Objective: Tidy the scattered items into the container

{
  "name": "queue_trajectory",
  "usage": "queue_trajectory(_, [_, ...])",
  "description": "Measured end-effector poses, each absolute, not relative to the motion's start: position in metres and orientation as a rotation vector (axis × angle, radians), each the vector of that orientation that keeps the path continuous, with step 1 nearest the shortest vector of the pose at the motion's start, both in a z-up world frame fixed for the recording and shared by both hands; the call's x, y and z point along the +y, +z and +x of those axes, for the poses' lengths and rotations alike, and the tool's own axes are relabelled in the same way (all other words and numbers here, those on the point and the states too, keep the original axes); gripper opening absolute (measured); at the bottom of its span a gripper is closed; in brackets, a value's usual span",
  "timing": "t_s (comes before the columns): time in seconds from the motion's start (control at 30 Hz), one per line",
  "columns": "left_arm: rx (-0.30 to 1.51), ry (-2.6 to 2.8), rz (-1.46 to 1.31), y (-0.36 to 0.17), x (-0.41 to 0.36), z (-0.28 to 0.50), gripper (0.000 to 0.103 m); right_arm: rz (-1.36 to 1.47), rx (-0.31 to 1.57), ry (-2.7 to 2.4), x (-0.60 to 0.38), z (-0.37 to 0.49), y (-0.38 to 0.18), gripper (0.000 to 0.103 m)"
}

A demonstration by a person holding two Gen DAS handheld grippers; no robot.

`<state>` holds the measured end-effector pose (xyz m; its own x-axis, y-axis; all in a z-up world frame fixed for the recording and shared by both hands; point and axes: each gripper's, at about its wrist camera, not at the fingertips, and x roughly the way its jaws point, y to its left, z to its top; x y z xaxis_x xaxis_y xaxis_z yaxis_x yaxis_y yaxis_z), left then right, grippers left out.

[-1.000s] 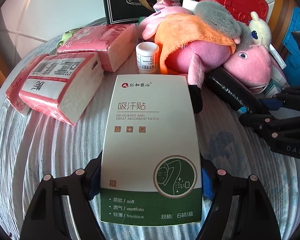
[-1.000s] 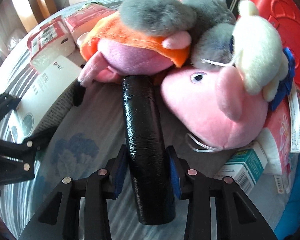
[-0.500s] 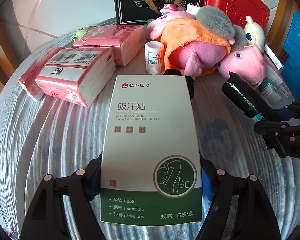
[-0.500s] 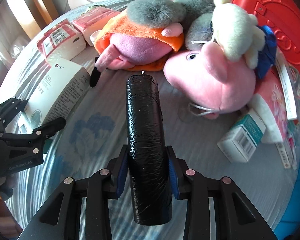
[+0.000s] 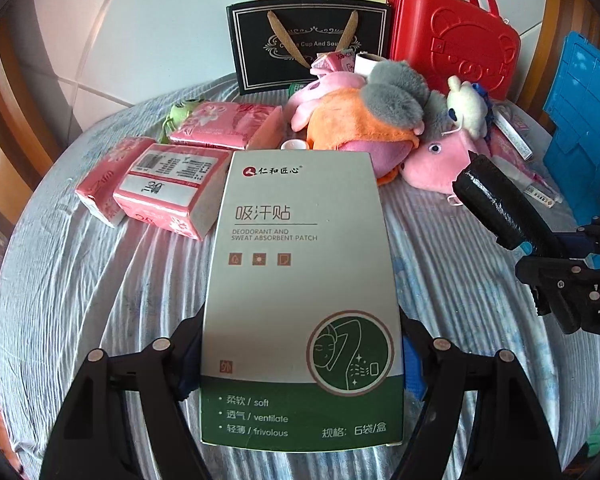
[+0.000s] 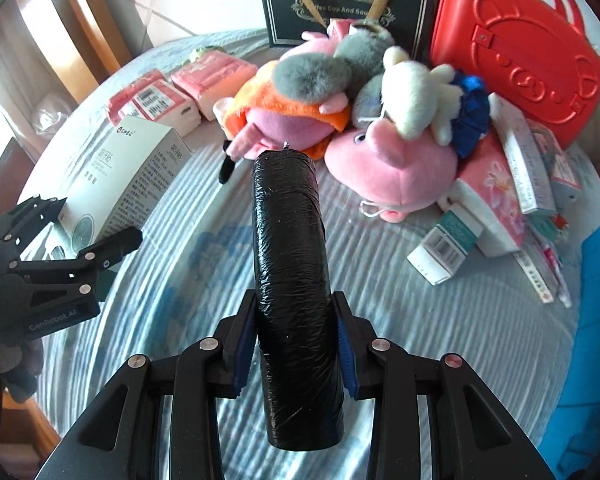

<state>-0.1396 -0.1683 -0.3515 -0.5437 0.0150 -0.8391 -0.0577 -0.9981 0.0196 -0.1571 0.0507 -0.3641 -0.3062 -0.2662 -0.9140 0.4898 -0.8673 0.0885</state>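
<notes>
Black plastic roll (image 6: 296,296) is clamped between the right tongs (image 6: 296,344), while the left tongs (image 5: 300,356) grip the white-green patch box (image 5: 300,296) above the striped surface (image 5: 100,280).

A lived-in home: beyond the fingers, a round table (image 5: 100,280) under a rumpled striped cloth carries plush toys (image 5: 364,120), pink tissue packs (image 5: 168,188), a black gift bag (image 5: 308,40) and a red toy case (image 5: 456,36). A tiled wall (image 5: 140,32) rises behind; wooden chair backs (image 6: 92,20) stand left of the fingers.
</notes>
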Motion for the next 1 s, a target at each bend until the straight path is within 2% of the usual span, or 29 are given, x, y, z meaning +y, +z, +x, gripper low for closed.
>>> queue_trajectory(0.23, [0.091,2.762,-1.461,-0.312,-0.159,-0.125,0.075,1.448,0.256,-2.226,0.045,-0.137,-0.332,0.034])
queue_trajectory(1.0, [0.180,2.828,-1.288,-0.180,-0.107,-0.056,0.075,1.291,0.129,-2.321,0.134,-0.053,-0.194,0.034])
